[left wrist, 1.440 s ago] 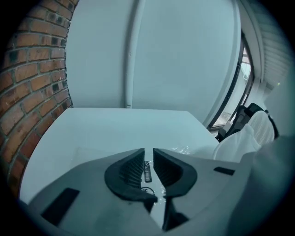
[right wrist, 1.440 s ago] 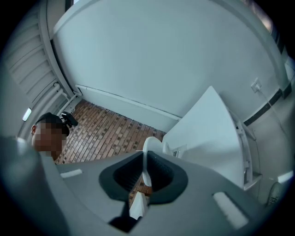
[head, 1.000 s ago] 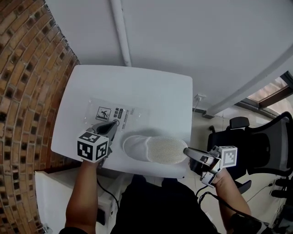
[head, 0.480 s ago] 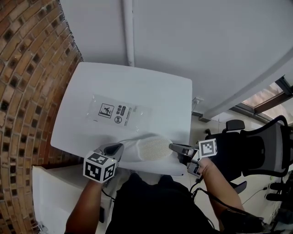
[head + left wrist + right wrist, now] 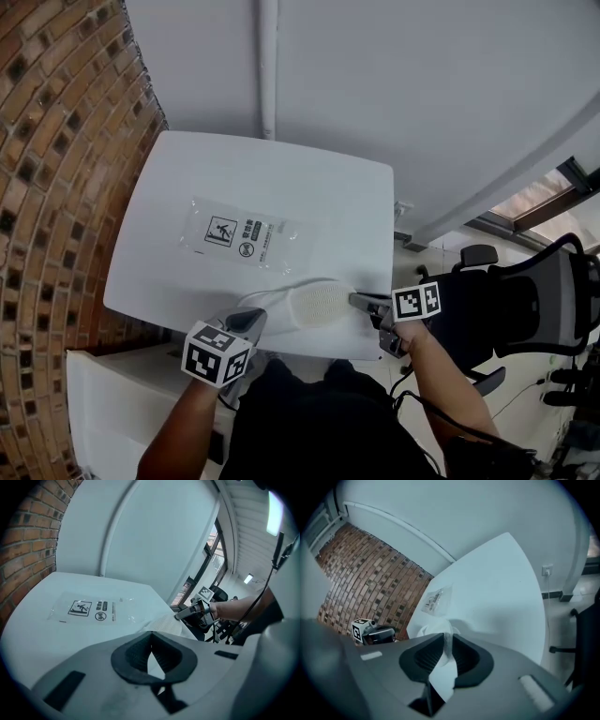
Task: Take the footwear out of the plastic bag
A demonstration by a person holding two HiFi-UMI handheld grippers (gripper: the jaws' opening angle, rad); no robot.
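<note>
opening slightly, right hand-held gripper (image 5: 356, 300) pinches slipper (image 5: 317, 304) edge.

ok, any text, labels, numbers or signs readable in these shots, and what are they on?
No words or numbers can be read.
On the plastic bag: a square falling-figure pictogram, a round sign beside it, and lines of print too small to read.
On the left marker cube and right marker cube: black-and-white square patterns, no letters.
On the slipper: no print visible.
</note>
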